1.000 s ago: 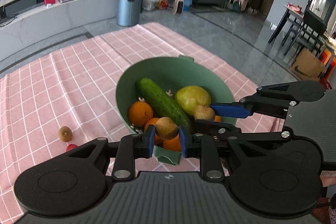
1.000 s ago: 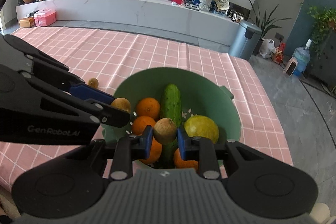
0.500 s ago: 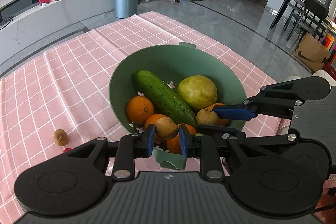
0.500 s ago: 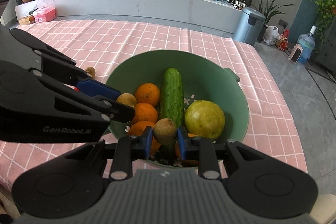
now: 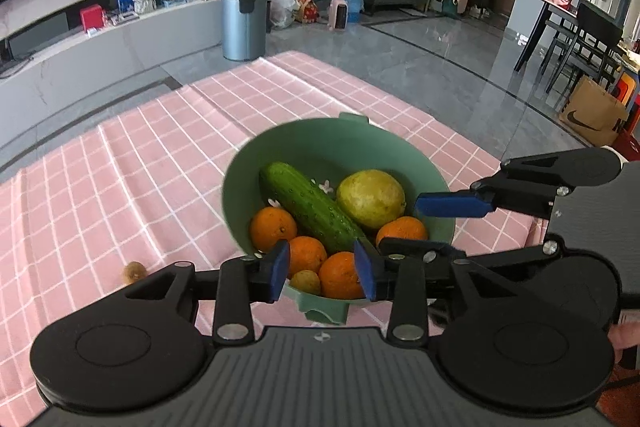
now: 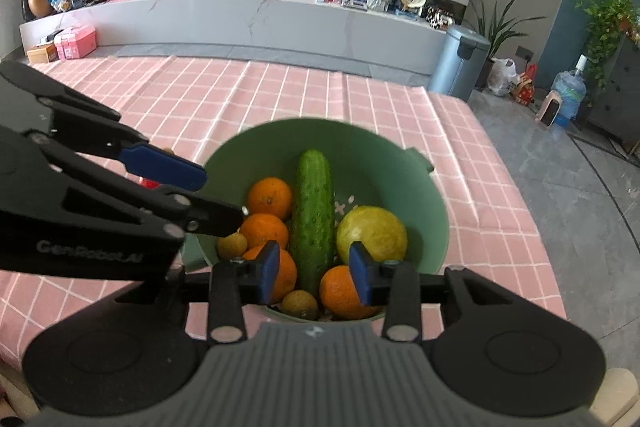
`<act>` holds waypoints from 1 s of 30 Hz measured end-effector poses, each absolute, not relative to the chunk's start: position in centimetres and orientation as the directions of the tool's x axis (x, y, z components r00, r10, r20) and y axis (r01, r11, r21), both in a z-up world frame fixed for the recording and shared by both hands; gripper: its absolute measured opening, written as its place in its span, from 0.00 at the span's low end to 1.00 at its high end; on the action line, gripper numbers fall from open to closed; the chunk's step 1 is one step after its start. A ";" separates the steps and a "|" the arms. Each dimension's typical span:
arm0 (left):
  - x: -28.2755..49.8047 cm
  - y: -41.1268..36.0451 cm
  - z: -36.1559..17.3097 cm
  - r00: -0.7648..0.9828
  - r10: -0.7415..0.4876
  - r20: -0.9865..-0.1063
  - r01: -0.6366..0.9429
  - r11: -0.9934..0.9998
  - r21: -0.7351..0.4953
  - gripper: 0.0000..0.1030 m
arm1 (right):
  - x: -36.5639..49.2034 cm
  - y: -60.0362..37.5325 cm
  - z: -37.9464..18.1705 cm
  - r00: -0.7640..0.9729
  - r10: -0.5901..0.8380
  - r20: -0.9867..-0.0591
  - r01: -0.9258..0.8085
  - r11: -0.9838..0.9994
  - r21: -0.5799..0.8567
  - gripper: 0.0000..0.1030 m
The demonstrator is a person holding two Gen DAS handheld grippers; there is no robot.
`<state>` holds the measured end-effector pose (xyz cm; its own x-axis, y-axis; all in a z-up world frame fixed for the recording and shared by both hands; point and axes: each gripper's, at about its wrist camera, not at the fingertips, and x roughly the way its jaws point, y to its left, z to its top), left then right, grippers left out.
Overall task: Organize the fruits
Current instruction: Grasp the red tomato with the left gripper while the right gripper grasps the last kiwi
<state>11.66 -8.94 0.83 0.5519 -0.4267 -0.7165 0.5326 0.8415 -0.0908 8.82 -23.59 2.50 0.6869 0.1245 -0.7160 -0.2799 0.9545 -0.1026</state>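
A green bowl (image 5: 400, 147) (image 6: 380, 155) on the pink checked cloth holds a cucumber (image 5: 308, 205) (image 6: 314, 211), a yellow-green round fruit (image 5: 370, 199) (image 6: 372, 235), several oranges (image 5: 273, 229) (image 6: 269, 197) and two small brown fruits (image 5: 305, 281) (image 6: 300, 303) (image 6: 232, 245). My left gripper (image 5: 322, 269) is open and empty above the bowl's near rim. My right gripper (image 6: 314, 269) is open and empty above the near rim too. Each gripper shows in the other's view, the right one (image 5: 456, 205) and the left one (image 6: 164, 167).
A small brown fruit (image 5: 134, 271) lies on the cloth left of the bowl, and something red (image 6: 150, 183) shows behind the left gripper. The table edge runs close behind and right of the bowl, with floor beyond. A bin (image 5: 243, 23) stands on the floor.
Both grippers opened and let go of their small brown fruits, which now lie in the bowl among the oranges. Both grippers have pulled back slightly from the bowl.
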 end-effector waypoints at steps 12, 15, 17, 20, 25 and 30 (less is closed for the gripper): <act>11.0 -4.1 3.6 0.629 -0.363 -0.687 0.463 0.885 -0.044 0.43 | 8.2 -20.5 5.0 0.720 0.201 -0.664 -0.368 0.922 -0.120 0.36; 11.1 -2.6 3.4 0.636 -0.341 -0.692 0.438 0.898 -0.041 0.43 | 8.1 -19.2 5.3 0.718 0.231 -0.657 -0.405 0.906 -0.124 0.36; 11.2 -1.6 3.1 0.639 -0.327 -0.696 0.422 0.906 -0.039 0.43 | 8.3 -18.3 5.4 0.714 0.247 -0.655 -0.426 0.896 -0.127 0.36; 11.1 -0.2 2.7 0.637 -0.319 -0.702 0.405 0.913 -0.047 0.43 | 8.5 -16.8 5.5 0.707 0.271 -0.653 -0.456 0.880 -0.129 0.36; 11.5 1.6 1.6 0.631 -0.296 -0.717 0.371 0.927 -0.056 0.43 | 9.1 -14.6 5.1 0.690 0.291 -0.663 -0.496 0.857 -0.139 0.36; 12.1 3.2 0.6 0.627 -0.287 -0.724 0.342 0.937 -0.075 0.43 | 10.0 -12.8 4.4 0.673 0.296 -0.678 -0.533 0.830 -0.165 0.36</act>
<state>12.09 3.24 0.63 0.6274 -0.2868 -0.7240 0.3418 0.9368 -0.0748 10.04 -12.77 4.42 0.6725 0.2965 -0.6781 -0.5327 0.8300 -0.1655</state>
